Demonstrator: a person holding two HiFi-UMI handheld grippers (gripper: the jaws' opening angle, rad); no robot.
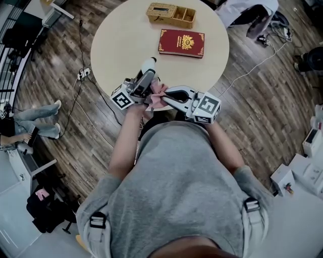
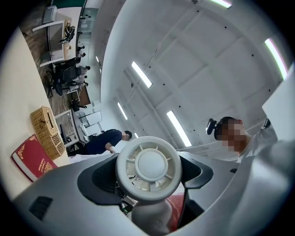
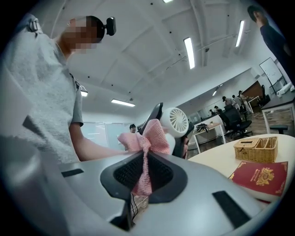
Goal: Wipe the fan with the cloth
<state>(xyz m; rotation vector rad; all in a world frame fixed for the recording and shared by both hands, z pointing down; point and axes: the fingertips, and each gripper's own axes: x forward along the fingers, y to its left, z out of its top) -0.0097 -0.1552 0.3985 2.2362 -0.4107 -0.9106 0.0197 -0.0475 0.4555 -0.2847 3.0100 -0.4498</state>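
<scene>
A small white hand-held fan point(image 1: 149, 66) is held over the near edge of the round table, with my left gripper point(image 1: 145, 84) shut on its handle. In the left gripper view the fan's round grille point(image 2: 147, 167) faces the camera between the dark jaw pads, and a bit of pink cloth point(image 2: 178, 213) shows below it. My right gripper point(image 1: 165, 97) is shut on the pink cloth point(image 1: 157, 94), which is bunched against the fan's handle. In the right gripper view the cloth point(image 3: 145, 139) fans out above the jaws, just left of the fan point(image 3: 178, 120).
On the round beige table point(image 1: 121, 45) lie a red book point(image 1: 181, 43) and a wicker box point(image 1: 171, 14) at the far side. Cables trail over the wooden floor point(image 1: 252, 95) around the table. A person sits at the far left point(image 1: 30, 126).
</scene>
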